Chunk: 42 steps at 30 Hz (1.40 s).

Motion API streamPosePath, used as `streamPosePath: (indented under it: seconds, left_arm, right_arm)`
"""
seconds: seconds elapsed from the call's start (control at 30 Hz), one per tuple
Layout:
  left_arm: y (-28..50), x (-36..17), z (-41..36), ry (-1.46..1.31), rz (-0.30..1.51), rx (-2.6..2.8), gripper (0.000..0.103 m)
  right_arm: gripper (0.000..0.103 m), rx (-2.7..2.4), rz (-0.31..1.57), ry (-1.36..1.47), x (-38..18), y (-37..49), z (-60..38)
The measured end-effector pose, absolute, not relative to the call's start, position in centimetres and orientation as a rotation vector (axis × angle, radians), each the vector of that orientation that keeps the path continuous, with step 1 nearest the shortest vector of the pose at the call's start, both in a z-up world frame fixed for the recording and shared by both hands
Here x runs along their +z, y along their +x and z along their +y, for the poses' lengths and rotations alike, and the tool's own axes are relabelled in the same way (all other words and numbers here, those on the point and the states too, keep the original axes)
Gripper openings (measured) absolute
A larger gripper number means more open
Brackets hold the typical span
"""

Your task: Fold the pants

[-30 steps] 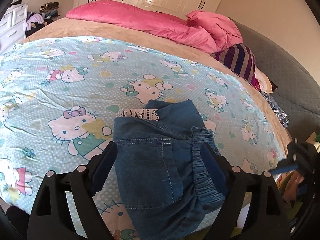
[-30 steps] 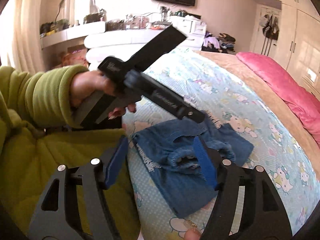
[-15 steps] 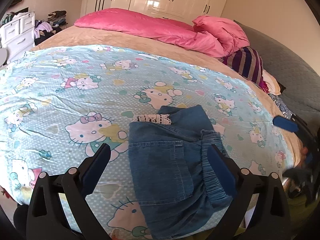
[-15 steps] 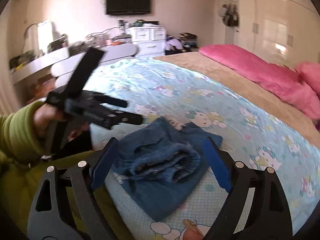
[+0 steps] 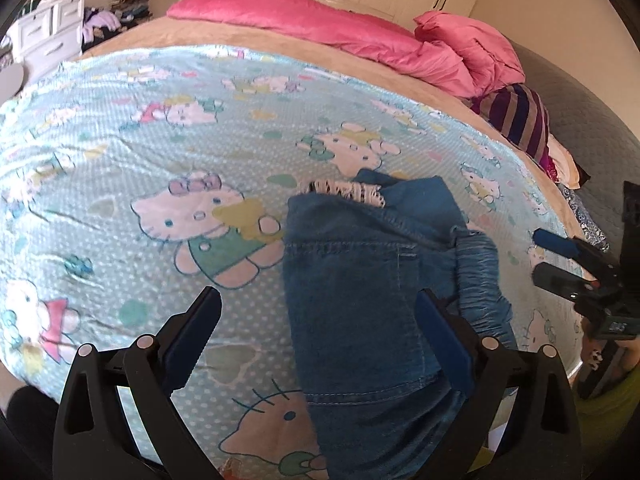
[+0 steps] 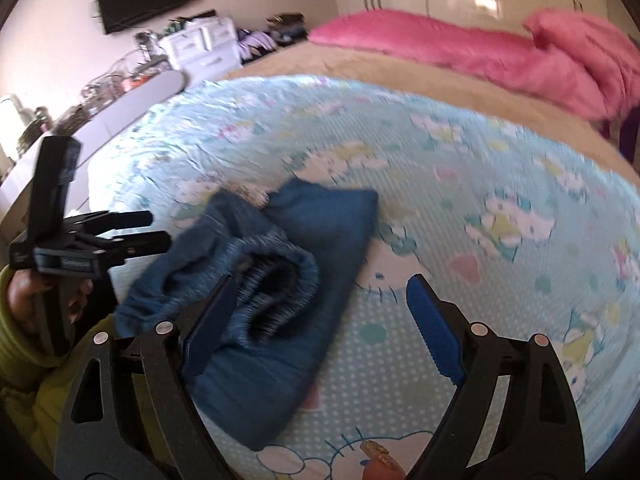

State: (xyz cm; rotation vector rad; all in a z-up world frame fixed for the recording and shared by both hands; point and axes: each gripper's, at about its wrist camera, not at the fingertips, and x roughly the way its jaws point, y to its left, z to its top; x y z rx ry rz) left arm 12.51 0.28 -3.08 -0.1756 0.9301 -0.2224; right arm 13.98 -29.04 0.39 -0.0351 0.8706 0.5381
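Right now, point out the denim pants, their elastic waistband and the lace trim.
denim pants (image 5: 352,300): left wrist view, on the flat folded panel.
elastic waistband (image 6: 280,276): right wrist view, on the gathered rim of the opening.
lace trim (image 5: 344,191): left wrist view, on the white strip at the far edge.

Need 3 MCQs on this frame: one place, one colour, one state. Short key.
1. Where do the denim pants lie?
A. on the cartoon-print blanket
B. on the white drawers
C. on the floor

2. Colour of the bedding at the head of the bed?
A. green
B. pink
C. grey

3. State of the left gripper?
A. shut on the pants
B. shut, empty
C. open

Key: 1 A, blanket shows around the pants. 2 B, pink in both views. 3 C, jaws stand wide and have just been opening; no pad presses the cloth.
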Motion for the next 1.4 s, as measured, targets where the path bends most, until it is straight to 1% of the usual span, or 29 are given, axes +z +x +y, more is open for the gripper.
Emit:
streamPosePath:
  seconds: [0.07, 0.17, 0.23, 0.27, 0.33, 0.4, 0.53, 0.57, 0.63, 0.7, 0.73, 0.77, 0.8, 0.83, 0.87, 0.9, 0.97, 1.17, 1.4]
  left_arm:
    - [12.8, -3.7, 0.3, -0.186, 0.948, -0.229, 0.097]
    - [13.0, -4.5, 0.1, -0.198, 0.968, -0.241, 0.097]
    - [13.1, -4.9, -0.1, -0.202, 0.974, -0.248, 0.097]
    - [13.2, -5.1, -0.1, -0.207, 0.977, -0.251, 0.097]
    - [13.4, -5.6, -0.4, -0.217, 0.985, -0.259, 0.096]
    - [13.6, -5.8, -0.7, -0.215, 0.990, -0.258, 0.096]
    - [14.2, -6.1, -1.6, -0.235, 0.999, -0.292, 0.094]
    - [14.4, -6.2, -1.8, -0.237, 0.999, -0.295, 0.090]
    - [14.8, -6.3, -2.2, -0.243, 1.003, -0.301, 0.079]
    - [14.9, -6.3, -2.5, -0.240, 1.006, -0.296, 0.077]
    - [15.0, -6.3, -2.6, -0.248, 1.005, -0.297, 0.071]
    - [15.0, -6.3, -2.6, -0.257, 1.003, -0.299, 0.061]
    - [15.0, -6.3, -2.6, -0.262, 1.001, -0.298, 0.060]
    - [14.9, -6.1, -2.5, -0.264, 0.994, -0.295, 0.056]
    - [14.8, -5.9, -2.7, -0.251, 0.986, -0.292, 0.051]
    - [14.7, -5.6, -2.9, -0.229, 0.973, -0.291, 0.049]
    - [14.6, -4.9, -3.1, -0.215, 0.952, -0.296, 0.045]
    - [16.2, -2.9, -2.5, -0.224, 0.906, -0.291, 0.043]
    - [19.2, -0.8, -1.9, -0.198, 0.854, -0.256, 0.043]
  right_arm:
    - [0.080, 0.519, 0.900, -0.007, -0.4, 14.5, -29.3]
    - [0.074, 0.516, 0.937, 0.041, -1.4, 15.4, -29.6]
    - [0.066, 0.543, 0.963, 0.059, -1.9, 15.8, -29.3]
    - [0.065, 0.553, 0.981, 0.054, -2.3, 16.1, -29.1]
    - [0.057, 0.566, 1.026, 0.047, -3.5, 16.6, -28.3]
    - [0.055, 0.577, 1.043, 0.061, -4.3, 17.0, -28.0]
    - [0.055, 0.626, 1.038, 0.078, -4.5, 17.6, -27.5]
    - [0.055, 0.639, 1.042, 0.089, -4.7, 17.9, -27.4]
    - [0.055, 0.656, 1.047, 0.110, -5.0, 18.4, -27.1]
    - [0.055, 0.677, 1.042, 0.114, -5.0, 18.7, -26.6]
    - [0.049, 0.685, 1.040, 0.109, -5.1, 18.8, -26.4]
    - [0.043, 0.699, 1.037, 0.104, -5.0, 18.8, -26.2]
    - [0.032, 0.708, 1.027, 0.096, -4.9, 18.6, -25.9]
    - [0.023, 0.710, 1.006, 0.077, -4.5, 18.3, -25.6]
    - [0.020, 0.708, 0.985, 0.058, -4.1, 18.0, -25.3]
    - [0.017, 0.706, 0.965, 0.044, -3.7, 17.7, -25.1]
    - [0.015, 0.702, 0.919, 0.004, -2.7, 17.2, -24.6]
    - [0.015, 0.719, 0.856, -0.051, -0.9, 18.9, -23.5]
    - [0.015, 0.711, 0.791, -0.082, 1.0, 22.5, -21.8]
